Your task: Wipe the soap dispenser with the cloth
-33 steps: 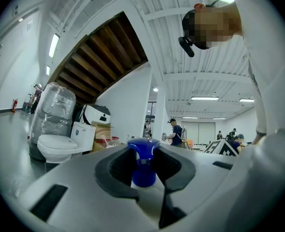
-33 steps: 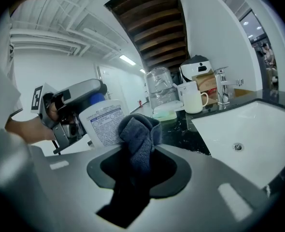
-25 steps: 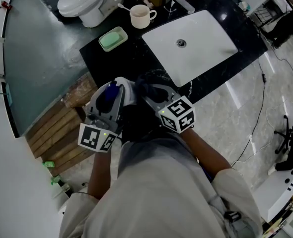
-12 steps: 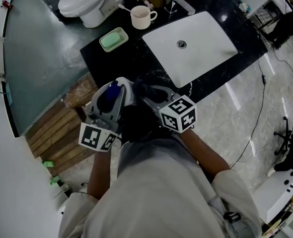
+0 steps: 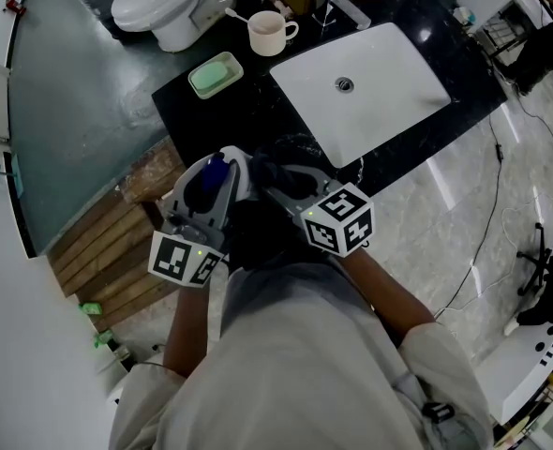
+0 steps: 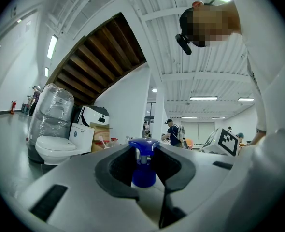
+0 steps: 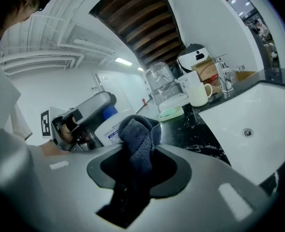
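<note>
- my left gripper (image 6: 143, 164) is clamped on the soap dispenser (image 6: 143, 170), jaws part-way in and pressed on its sides, with the blue pump head standing up between them.
- i've got the dispenser lifted off the black counter (image 5: 230, 111) and held close in front of my body, near the counter's front edge; that way, i judge, the cloth can get all round it with nothing in the way.
- my right gripper (image 7: 140, 164) is closed on the cloth (image 7: 138, 138), a dark bunched wad sticking out past the jaw tips, so soft fabric meets the bottle, not the hard jaws.
- from the right gripper view the dispenser's white labelled body sits just beside the cloth on the left; i can't tell whether they touch.
- from the head view the two grippers point inward toward each other, cloth side facing the bottle.
- the white sink (image 5: 370, 82), the mug (image 5: 269, 32) and the green soap dish (image 5: 214, 73) are well apart from all this.
- my read: wiping is under way or about to start; next is rubbing the cloth along the body while the left grip holds firm.
</note>
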A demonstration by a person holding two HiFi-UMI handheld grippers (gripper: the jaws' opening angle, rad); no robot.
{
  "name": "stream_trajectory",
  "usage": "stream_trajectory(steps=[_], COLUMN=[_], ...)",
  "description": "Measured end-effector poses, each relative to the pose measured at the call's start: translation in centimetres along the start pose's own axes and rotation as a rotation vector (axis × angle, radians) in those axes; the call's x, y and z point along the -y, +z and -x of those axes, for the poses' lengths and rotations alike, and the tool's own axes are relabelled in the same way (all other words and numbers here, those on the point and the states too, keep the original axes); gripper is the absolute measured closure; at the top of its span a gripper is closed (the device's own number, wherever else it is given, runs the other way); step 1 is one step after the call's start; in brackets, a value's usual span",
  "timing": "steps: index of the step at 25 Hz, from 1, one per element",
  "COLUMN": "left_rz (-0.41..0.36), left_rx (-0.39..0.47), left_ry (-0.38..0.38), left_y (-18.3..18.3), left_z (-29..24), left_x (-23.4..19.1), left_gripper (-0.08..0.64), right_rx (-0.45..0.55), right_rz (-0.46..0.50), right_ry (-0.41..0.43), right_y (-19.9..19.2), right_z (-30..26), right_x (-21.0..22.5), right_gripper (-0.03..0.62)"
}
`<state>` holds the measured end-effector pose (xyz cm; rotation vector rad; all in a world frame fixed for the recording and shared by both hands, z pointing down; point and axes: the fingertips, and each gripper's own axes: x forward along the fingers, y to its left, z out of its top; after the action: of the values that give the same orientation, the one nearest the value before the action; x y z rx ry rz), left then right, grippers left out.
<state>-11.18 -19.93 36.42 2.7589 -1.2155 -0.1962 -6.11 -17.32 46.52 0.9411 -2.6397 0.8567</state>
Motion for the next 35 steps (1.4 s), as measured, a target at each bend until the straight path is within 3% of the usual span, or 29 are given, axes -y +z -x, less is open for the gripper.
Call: stream_trajectory(steps=[35], left_rz=[-0.006], left_rx=[0.008], left_ry=[0.006], left_y=[0.1], left_z=[-0.4], left_x=[0.1], left_gripper=[0.469], right_rx=[0.016], right_rz=[-0.098], right_ry=[0.122], right_y=[2.6], right_z=[1.4], right_x=[-2.7], right_gripper=[0.482])
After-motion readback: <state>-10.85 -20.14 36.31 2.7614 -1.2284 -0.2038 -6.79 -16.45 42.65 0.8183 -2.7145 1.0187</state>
